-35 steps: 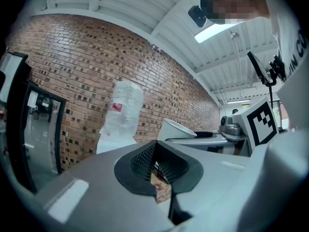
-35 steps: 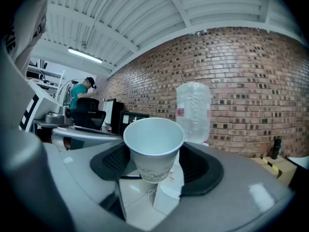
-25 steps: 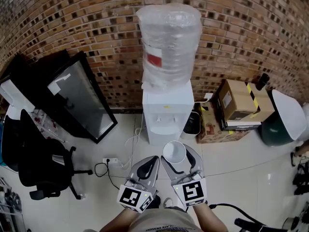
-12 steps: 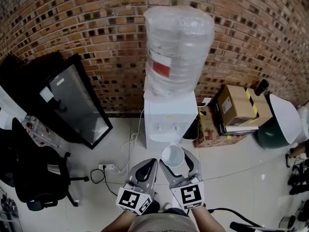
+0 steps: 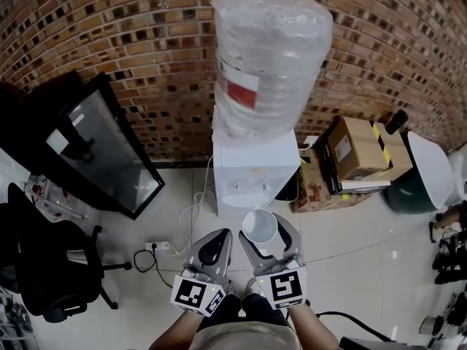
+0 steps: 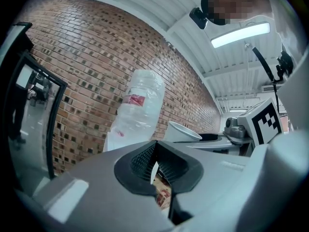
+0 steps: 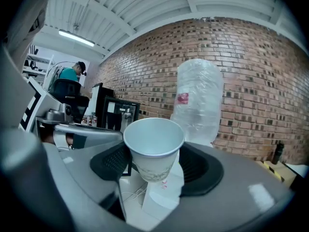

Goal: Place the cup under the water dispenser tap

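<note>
Brick wall [image 5: 109,35] fills the back. Water dispenser [image 5: 252,168] stands against it, with a big clear bottle [image 5: 270,57] inverted on top so it feeds the taps. Dark framed glass panel [image 5: 95,152] leans on the wall at left, office chair [image 5: 51,268] lower left, cardboard boxes [image 5: 357,152] just right of the dispenser: clutter, not task items. Both grippers sit low centre in head view, in front of the dispenser. R gripper [image 5: 267,233] is clamped on the white paper cup [image 7: 153,146], a jaw on each side of the body below the rim. Cup is roughly upright, mouth up, prob so it arrives ready to fill. It's held in the air near the dispenser front, not yet in the tap recess [image 5: 249,184]. L gripper [image 5: 213,248] is just beside R, jaws pressed together w/ nothing between, prob just idle. Looks like the approach step; next move needs the cup brought fwd into the recess, kept level. Risk: crushing the thin cup or clipping the dispenser front.
</note>
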`<state>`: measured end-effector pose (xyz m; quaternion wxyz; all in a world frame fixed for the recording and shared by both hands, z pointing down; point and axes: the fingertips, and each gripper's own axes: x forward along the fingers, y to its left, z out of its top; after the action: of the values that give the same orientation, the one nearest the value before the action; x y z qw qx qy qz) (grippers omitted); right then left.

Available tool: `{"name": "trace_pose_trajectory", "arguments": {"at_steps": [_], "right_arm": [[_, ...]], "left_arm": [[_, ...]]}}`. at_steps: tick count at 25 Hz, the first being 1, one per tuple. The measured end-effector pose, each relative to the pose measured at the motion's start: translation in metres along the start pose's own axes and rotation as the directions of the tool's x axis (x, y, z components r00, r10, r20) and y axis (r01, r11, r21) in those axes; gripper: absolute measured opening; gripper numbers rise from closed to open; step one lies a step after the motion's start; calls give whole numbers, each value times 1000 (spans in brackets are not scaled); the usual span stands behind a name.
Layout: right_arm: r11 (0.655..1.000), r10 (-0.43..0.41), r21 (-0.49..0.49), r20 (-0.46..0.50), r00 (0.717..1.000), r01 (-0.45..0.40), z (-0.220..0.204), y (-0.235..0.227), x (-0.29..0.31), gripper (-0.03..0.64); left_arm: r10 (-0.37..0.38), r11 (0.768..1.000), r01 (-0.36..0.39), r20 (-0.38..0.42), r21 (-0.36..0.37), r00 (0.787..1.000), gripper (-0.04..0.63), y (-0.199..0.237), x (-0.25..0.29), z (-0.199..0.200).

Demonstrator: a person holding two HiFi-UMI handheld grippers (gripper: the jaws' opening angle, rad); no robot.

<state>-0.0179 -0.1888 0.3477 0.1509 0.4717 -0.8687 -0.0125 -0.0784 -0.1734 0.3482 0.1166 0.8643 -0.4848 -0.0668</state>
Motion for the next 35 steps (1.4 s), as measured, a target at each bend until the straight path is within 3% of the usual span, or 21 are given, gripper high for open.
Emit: {"name": "trace_pose_trajectory", "arguments": {"at_steps": [18,35], "right_arm": [[998,54,19,-13,998,-54,-69,-45,44,324],[997,75,12,-30,997,-75,-192,-36,108,324]], "left_arm": [[55,998,-56,-49,-17,997,-10,6,56,-54],[80,997,-80,-37,-8,996,-9,56,85,-169]]}}
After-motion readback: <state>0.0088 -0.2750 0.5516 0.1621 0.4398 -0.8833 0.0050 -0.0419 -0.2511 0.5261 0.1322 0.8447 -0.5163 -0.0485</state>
